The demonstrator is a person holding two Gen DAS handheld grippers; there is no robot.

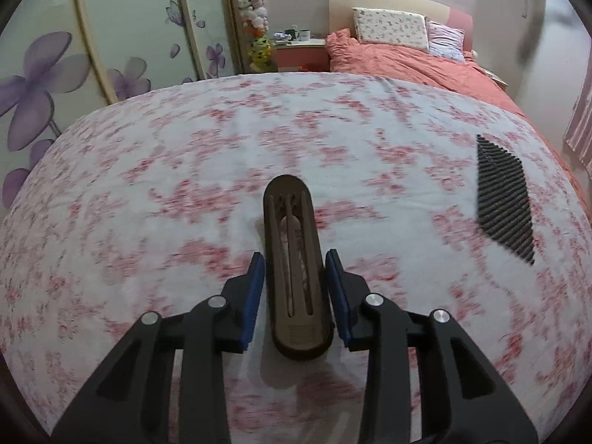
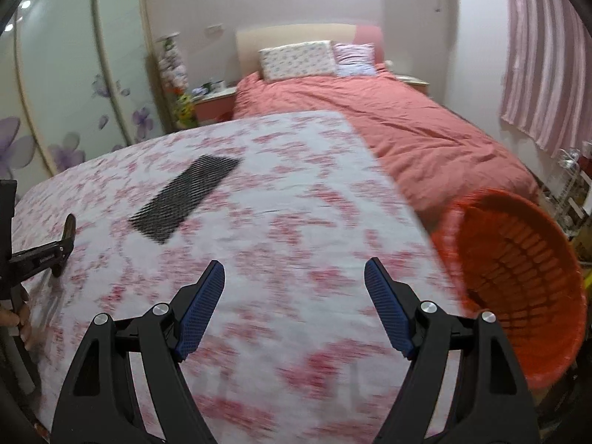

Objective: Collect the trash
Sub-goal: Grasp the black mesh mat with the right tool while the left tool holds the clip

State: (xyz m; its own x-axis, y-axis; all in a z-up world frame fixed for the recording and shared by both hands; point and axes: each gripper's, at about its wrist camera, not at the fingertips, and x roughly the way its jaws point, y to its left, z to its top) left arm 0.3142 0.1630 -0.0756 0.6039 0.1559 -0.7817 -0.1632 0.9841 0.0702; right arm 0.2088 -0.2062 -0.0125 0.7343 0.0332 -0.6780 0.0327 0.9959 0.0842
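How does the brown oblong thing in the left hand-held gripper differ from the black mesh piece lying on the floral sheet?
The brown slotted piece is a thick, rounded oblong; the black mesh piece is a flat, angular sheet. The brown one sits clamped between the left hand-held gripper pads; the mesh lies free, untouched. Both are over the floral sheet.

the left tongs (image 1: 296, 288) point forward and down, their blue pads (image 1: 253, 296) drawn close and clamped on a long brown slotted piece (image 1: 294, 259) that sticks out ahead between the fingertips. the right tongs (image 2: 294, 307) also tilt downward, jaws spread wide with nothing between the blue pads (image 2: 201, 310). far to the left of the right tongs, the left tongs' black frame shows, with fingers of the person's hand (image 2: 16, 320) wrapped on it.
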